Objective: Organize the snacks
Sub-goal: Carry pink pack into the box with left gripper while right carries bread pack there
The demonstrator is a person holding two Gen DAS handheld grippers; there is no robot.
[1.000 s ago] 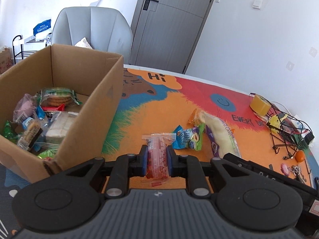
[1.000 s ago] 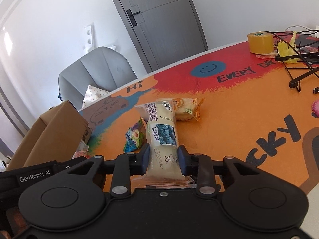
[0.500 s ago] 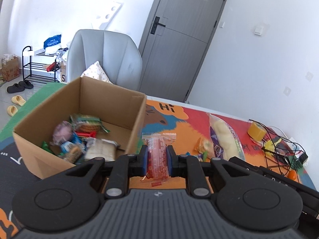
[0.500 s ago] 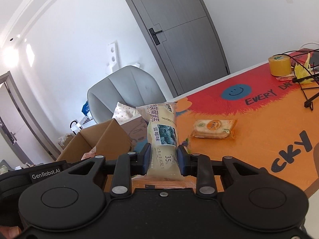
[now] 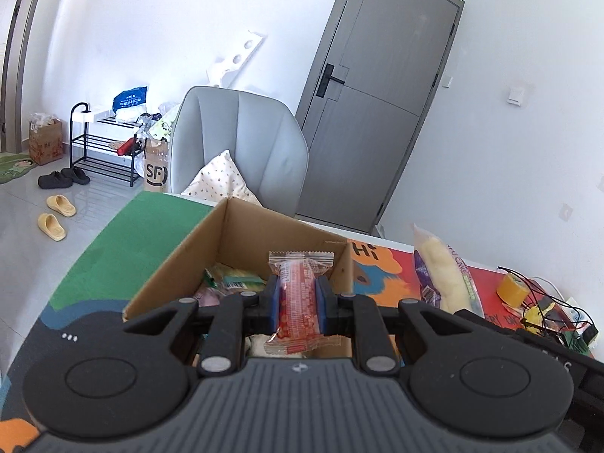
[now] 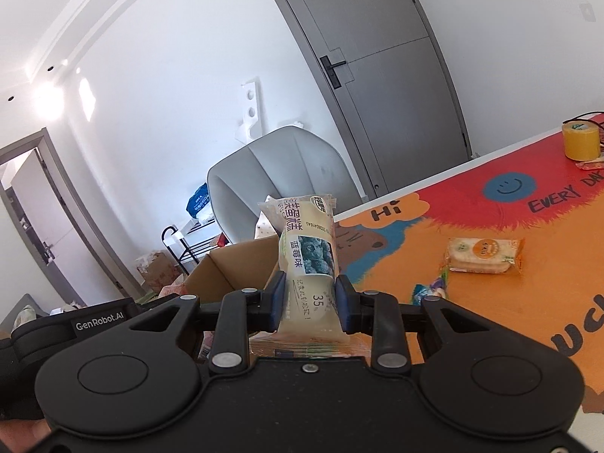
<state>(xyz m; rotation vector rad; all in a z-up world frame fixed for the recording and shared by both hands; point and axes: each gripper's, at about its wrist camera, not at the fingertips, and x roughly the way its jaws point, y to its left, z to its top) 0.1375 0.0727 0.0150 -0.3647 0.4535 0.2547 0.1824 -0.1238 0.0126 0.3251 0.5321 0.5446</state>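
Left wrist view is showing the open brown cardboard box [image 5: 241, 241] sitting on the colourful printed table mat [image 5: 113, 256], other wrapped snacks lying inside it. Above its opening the left gripper [image 5: 298, 298] is clamping a red clear-wrapped snack bar [image 5: 300, 294] upright between its blue pads. Further right — in the right wrist view — the right gripper [image 6: 309, 300] is pinching a pale blueberry cake packet [image 6: 307, 264] upright, just beside the box. An orange cracker packet [image 6: 483, 255] is lying well apart on the mat.
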